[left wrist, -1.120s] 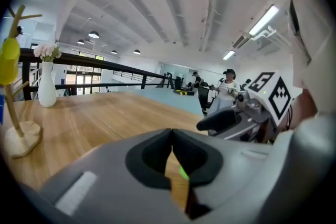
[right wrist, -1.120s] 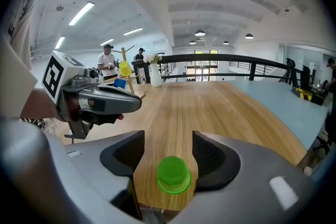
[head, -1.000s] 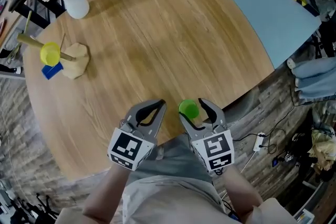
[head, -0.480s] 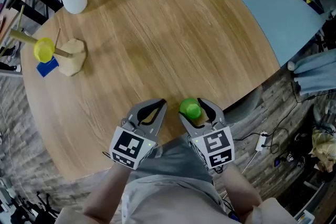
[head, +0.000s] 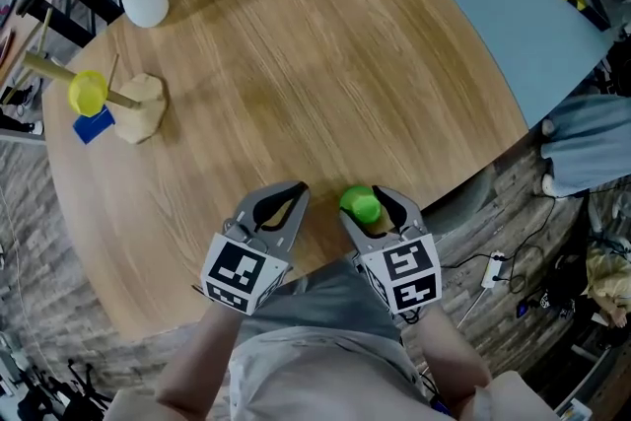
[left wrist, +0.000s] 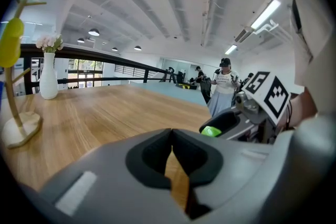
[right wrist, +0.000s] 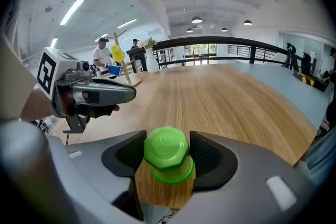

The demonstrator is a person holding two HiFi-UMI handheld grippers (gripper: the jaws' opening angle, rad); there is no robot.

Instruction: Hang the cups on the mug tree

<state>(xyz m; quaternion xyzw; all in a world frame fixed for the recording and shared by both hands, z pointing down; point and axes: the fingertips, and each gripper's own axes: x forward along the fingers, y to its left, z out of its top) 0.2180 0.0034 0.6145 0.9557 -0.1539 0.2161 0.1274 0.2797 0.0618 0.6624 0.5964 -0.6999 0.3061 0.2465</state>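
The right gripper (head: 367,202) was at the bottom middle of the head view, at the near edge of the table (head: 325,64). Its jaws were wide and had just been closing. The green cup (head: 361,206) sat between them, upside down. In the right gripper view the pads looked to touch the cup on both sides, so the gripper had hold of it.

The left gripper (head: 299,187) was just to the left of it. Its jaws were shut tight with nothing in them.

The tree (head: 138,104) stood far off at the left edge of the table, well apart from both grippers. A yellow cup (head: 89,93) hung on it. A blue thing (head: 95,126) was just beside its base. A white vase (head: 144,7) with flowers stood at the upper left.
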